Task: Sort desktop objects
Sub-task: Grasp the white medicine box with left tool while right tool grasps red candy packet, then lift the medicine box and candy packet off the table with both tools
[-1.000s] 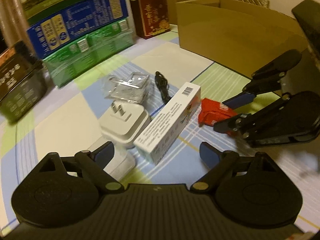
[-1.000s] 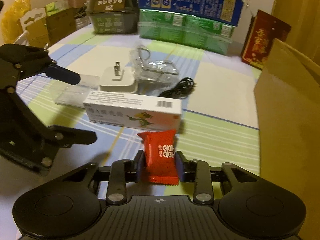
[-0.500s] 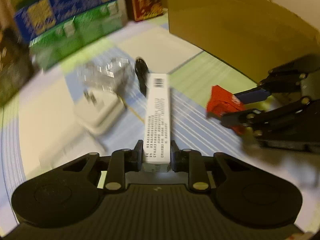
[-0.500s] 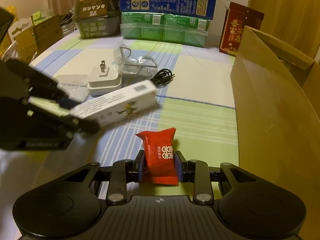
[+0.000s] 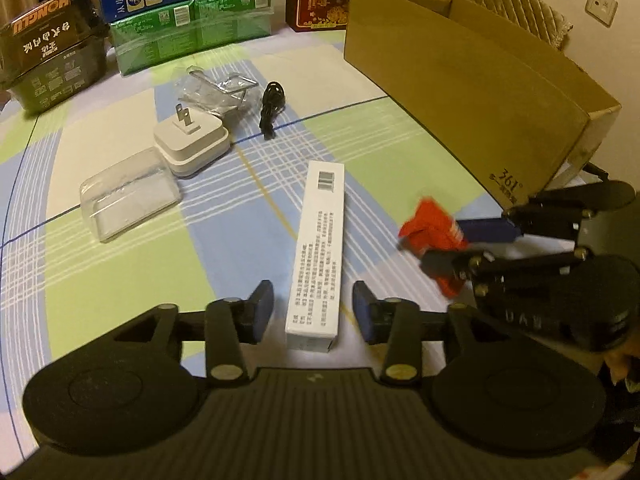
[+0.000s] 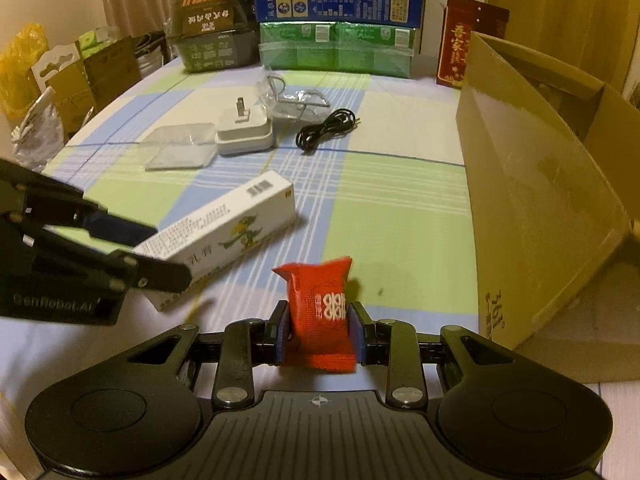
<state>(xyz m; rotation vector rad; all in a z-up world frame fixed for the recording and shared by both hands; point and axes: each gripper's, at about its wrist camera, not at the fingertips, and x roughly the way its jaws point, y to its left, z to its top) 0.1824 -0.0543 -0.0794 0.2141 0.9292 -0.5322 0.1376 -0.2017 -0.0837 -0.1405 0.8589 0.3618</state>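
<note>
The long white cardboard box [image 5: 319, 248] lies flat on the checked worktop [image 5: 120, 264], barcode end pointing away, near end between the left gripper [image 5: 314, 312]'s wide-open fingers, not touching. Right gripper [image 6: 319, 334] fingers pinch the red candy wrapper [image 6: 320, 304] upright.

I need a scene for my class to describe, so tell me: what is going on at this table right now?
A person is sorting items on a checked tablecloth with two handheld grippers. The right gripper is shut on a red candy packet, near an open cardboard box. The left gripper is open, its fingers on either side of a long white box without touching it. A white charger, a black cable and clear packaging lie farther back.
</note>
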